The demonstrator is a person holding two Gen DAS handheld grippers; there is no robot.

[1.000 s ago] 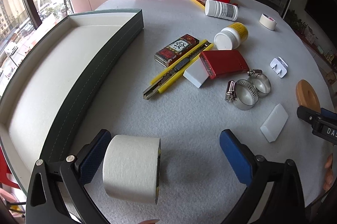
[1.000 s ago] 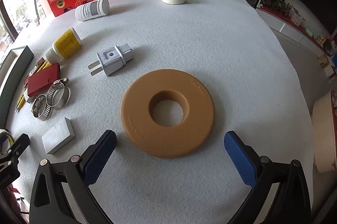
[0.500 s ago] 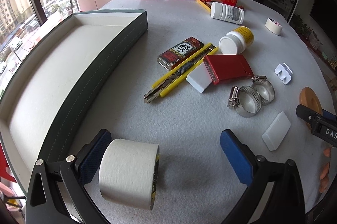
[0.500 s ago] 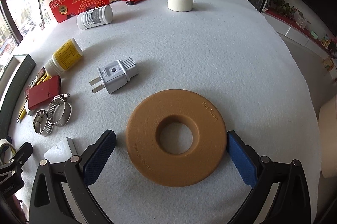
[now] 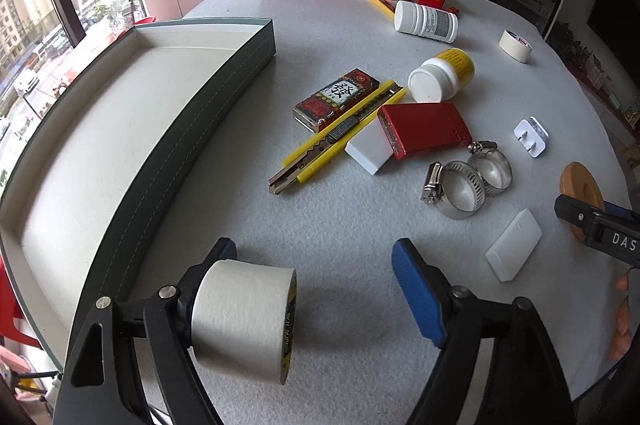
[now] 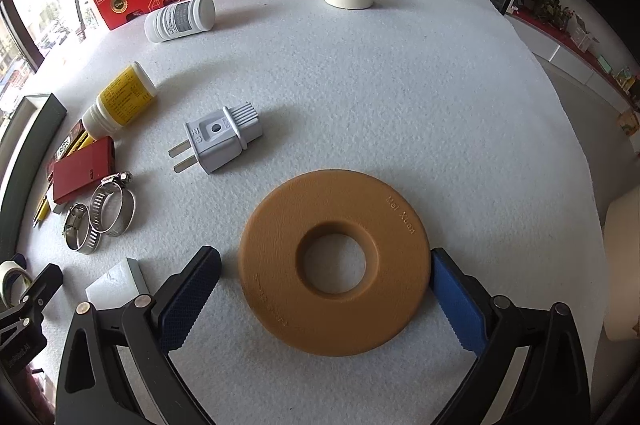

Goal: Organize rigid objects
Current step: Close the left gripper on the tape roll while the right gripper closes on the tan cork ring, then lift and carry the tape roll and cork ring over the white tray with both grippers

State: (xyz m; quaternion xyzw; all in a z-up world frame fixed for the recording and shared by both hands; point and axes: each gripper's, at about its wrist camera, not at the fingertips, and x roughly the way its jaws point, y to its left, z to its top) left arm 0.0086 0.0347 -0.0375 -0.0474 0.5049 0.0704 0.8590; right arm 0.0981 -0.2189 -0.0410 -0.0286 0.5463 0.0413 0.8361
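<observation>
Right wrist: matte tan ring [image 6: 334, 261], felt tablecloth [image 6: 400, 85].

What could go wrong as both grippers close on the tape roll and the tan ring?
1. The left gripper has just been closing, but only one pad meets the white tape roll; lying on its curved side, it may roll away.
2. The right gripper, also closing, straddles the flat tan ring off-centre: one pad touches, the other stands apart, so the ring may slide.

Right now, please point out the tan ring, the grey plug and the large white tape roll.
tan ring [image 6: 280, 237], right wrist view, its flat top.
grey plug [image 6: 224, 137], right wrist view, its body.
large white tape roll [image 5: 240, 309], left wrist view, its outer wrap.
</observation>
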